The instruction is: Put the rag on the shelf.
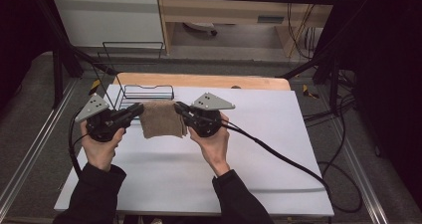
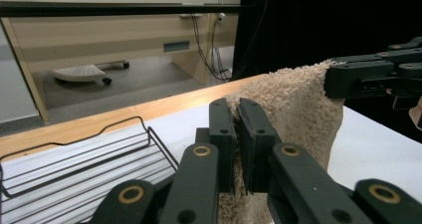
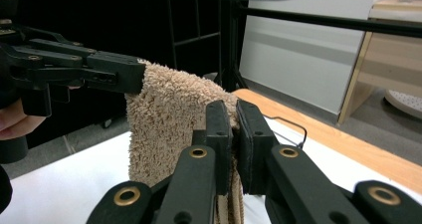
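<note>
The beige towel (image 1: 161,119) hangs in the air above the white bench (image 1: 199,179), stretched between the two grippers and just in front of the wire rack (image 1: 144,92) at the far left of the bench. The left gripper (image 1: 135,109) is clenched on the towel's left top corner, the cloth pinched tight between its jaws in the left gripper view (image 2: 238,134); the right gripper (image 1: 180,107) grasps the opposite corner the same way (image 3: 234,134). The step in hand looks like carrying the towel to the rack and draping it there. To do it well, both grips should stay firm and level, the top edge taut, so the cloth hangs flat. The hanging bottom edge needs to clear the rack's front wire before lowering, or it may snag and bunch.
</note>
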